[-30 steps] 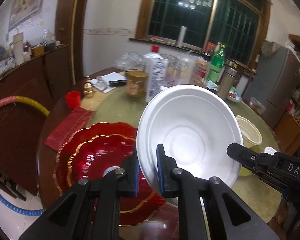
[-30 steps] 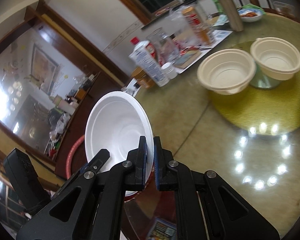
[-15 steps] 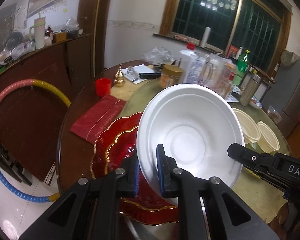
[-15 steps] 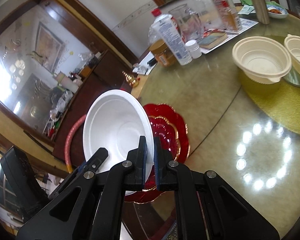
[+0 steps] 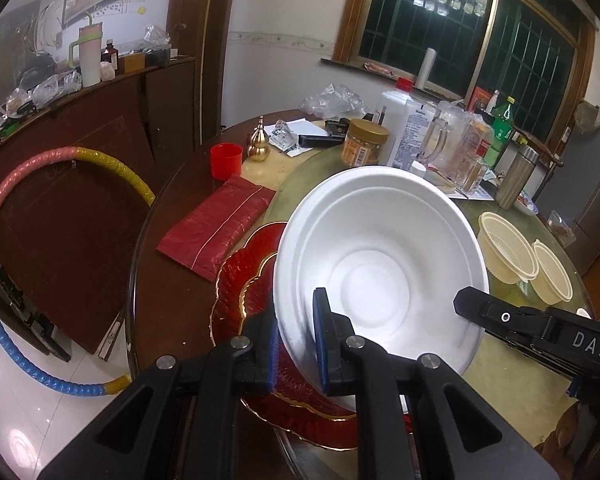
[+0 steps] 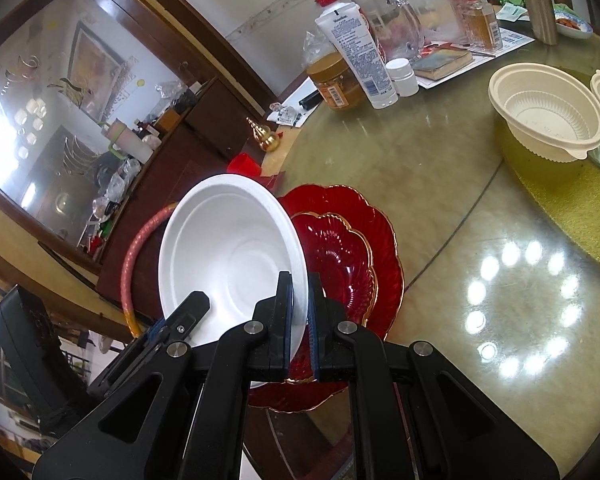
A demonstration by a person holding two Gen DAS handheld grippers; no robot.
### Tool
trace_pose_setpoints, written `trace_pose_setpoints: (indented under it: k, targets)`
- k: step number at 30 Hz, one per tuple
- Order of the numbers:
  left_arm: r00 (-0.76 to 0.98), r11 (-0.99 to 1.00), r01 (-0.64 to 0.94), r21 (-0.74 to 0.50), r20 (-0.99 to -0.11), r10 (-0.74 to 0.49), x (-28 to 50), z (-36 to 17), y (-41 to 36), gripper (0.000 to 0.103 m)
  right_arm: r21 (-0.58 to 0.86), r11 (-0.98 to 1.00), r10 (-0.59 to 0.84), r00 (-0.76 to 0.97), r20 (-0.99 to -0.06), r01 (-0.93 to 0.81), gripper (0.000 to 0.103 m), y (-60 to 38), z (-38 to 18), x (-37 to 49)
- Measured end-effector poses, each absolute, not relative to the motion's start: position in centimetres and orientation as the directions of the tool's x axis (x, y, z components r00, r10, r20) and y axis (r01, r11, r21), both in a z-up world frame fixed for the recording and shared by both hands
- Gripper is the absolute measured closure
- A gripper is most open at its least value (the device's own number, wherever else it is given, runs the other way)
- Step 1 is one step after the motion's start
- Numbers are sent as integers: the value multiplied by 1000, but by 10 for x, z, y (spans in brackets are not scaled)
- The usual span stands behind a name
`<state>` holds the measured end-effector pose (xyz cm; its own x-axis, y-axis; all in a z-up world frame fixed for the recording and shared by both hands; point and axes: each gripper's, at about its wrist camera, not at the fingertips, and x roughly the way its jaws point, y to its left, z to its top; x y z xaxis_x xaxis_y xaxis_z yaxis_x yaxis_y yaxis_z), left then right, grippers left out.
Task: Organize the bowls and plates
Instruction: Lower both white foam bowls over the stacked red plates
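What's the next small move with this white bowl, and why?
Probably lower the white bowl onto the stacked red plates. Both the left gripper and the right gripper pinch its rim, it hangs tilted above them, and nothing lies in the plates.

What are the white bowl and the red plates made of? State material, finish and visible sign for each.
White bowl: probably foam, matte; thick soft rim, no glare, moulded rings.
Red plates: glass or clear hard plastic, glossy; translucent ribbed red, gilt scalloped edges, sharp highlights. Which of the two, the look leaves open.
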<state>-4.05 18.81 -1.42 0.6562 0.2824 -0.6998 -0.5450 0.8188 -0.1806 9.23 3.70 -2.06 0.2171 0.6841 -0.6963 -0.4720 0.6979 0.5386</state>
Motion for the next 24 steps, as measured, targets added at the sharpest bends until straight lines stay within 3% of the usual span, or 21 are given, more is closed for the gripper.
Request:
trace_pose_setpoints:
  k: [24]
  targets:
    - [576, 814, -564, -138, -772, 269, -28, -37, 194, 89, 525, 727, 640, 160, -751, -442, 96, 48, -46, 101]
